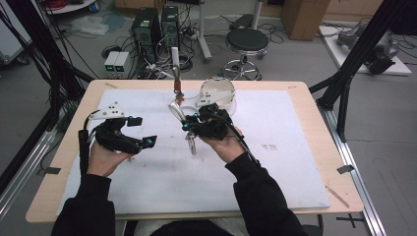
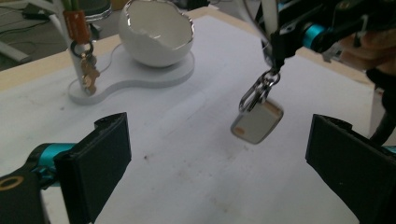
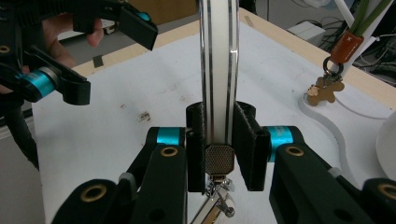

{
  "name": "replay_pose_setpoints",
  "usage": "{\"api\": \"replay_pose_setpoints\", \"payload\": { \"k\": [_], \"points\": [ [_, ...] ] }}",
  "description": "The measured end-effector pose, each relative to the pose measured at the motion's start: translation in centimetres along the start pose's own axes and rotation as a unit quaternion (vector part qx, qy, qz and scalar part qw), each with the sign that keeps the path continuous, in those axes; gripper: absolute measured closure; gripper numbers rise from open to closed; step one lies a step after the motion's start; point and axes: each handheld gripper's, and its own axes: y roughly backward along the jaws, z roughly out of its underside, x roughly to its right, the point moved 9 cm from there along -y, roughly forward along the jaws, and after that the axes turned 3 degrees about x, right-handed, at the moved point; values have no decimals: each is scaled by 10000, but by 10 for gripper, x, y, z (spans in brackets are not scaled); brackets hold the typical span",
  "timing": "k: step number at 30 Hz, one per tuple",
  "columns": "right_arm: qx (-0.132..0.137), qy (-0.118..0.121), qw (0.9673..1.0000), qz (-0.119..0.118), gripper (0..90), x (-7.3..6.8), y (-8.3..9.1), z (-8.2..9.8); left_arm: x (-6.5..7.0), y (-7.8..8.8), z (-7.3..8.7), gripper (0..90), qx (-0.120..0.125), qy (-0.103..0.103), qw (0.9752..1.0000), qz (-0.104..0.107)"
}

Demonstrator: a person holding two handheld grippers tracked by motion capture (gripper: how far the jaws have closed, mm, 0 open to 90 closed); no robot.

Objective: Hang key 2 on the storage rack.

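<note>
White table [image 1: 275, 167], egg-shaped bowl [image 2: 156, 35] looks empty

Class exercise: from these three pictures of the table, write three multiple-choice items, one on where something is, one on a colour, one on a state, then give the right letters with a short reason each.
1. Where does the white tag hang?
A. Below the right gripper, off the sheet
B. Inside the bowl
C. Between the left gripper's pads

2. What colour is the sleeve that the small brown charm hangs from?
A. Blue
B. Orange
C. Black

3. How do the left gripper jaws stand?
A. Shut on the tag
B. Shut on nothing
C. Open, with nothing between them

Answers: 1 A, the left gripper view shows it dangling by its clip under the right gripper, which is shut on a white strap. 2 B, the orange sleeve sits on the stand post beside the white bowl. 3 C, its pads stand wide apart.
</note>
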Motion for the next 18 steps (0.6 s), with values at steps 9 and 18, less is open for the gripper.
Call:
{"api": "replay_pose_setpoints", "payload": {
  "k": [9, 18],
  "points": [
    [94, -6, 10000, -7, 755, -2, 0, -2, 10, -15, -29, 108, 226, 13, 9992, 315],
    [163, 18, 9998, -59, 755, -5, -1, -4, 15, -27, -46, 191, 528, 221, 9961, 673]
  ]
}}
